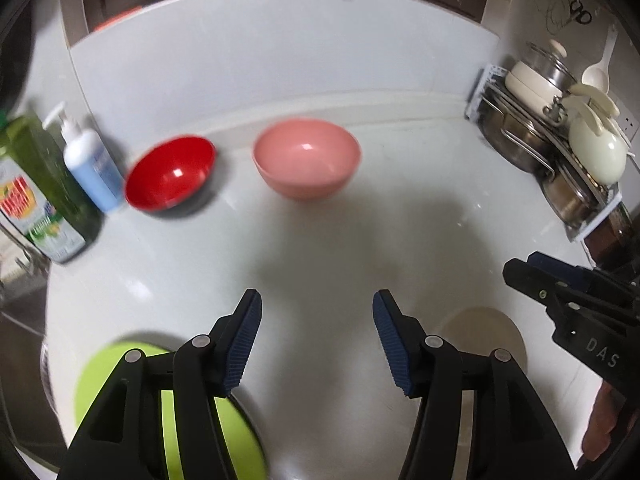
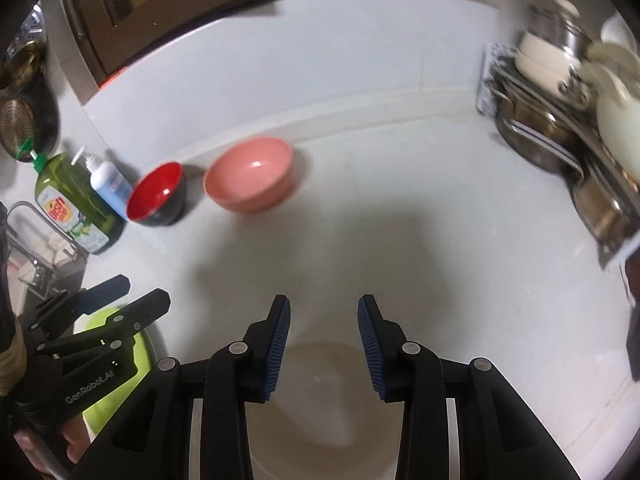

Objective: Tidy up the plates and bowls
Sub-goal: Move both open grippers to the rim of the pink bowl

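A pink bowl (image 1: 307, 164) (image 2: 250, 174) and a red bowl with a black outside (image 1: 170, 174) (image 2: 157, 194) stand side by side near the back wall. A lime green plate (image 1: 96, 376) (image 2: 102, 396) lies near the front left, partly under my left gripper (image 1: 317, 340) (image 2: 120, 300). A beige plate (image 1: 484, 332) (image 2: 320, 408) lies at the front right, under my right gripper (image 2: 323, 346) (image 1: 532, 276). Both grippers hover open above the white counter, holding nothing.
A green dish soap bottle (image 1: 40, 192) (image 2: 70, 204) and a blue pump bottle (image 1: 92, 164) (image 2: 110, 186) stand left of the red bowl. A rack (image 1: 560, 148) (image 2: 568, 128) stacked with pots and lids fills the right corner. A sink tap (image 2: 36, 240) is at the left.
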Demonstrator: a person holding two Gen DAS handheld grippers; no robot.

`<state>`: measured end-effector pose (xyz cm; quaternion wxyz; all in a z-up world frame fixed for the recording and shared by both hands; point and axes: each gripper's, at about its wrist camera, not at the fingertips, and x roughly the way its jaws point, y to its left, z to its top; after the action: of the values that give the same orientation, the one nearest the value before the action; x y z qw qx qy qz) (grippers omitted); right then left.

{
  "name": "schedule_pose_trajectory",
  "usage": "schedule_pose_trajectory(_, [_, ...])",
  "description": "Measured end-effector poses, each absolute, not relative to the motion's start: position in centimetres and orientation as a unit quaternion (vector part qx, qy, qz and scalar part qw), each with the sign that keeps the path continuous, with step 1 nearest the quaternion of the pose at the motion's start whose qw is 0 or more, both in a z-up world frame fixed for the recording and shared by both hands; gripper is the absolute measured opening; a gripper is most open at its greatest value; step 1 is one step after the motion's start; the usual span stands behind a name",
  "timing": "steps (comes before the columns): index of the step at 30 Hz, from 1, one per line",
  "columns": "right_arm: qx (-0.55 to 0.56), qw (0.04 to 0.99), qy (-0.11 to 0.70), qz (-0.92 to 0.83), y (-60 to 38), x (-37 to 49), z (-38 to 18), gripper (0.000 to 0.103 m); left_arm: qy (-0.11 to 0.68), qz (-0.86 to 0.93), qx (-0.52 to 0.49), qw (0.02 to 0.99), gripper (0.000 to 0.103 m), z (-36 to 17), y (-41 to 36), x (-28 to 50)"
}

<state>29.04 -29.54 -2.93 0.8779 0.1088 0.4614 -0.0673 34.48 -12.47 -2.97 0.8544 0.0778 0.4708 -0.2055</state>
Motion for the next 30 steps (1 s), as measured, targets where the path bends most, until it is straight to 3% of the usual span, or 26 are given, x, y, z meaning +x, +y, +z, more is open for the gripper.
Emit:
schedule_pose_trajectory(17, [0.09,0.878,0.468,-0.045,-27.1,38.6,-1.8,0.037,0.433,-0.224,0.109,0.866,0.057,-1.0,-10.0,42.9])
schedule_pose_trajectory(30, [0.128,0.85,0.508,-0.061,-27.9,44.9,-4.6,0.037,0.466,-0.255,0.158,0.832,0.056,-3.2,-12.4,50.8])
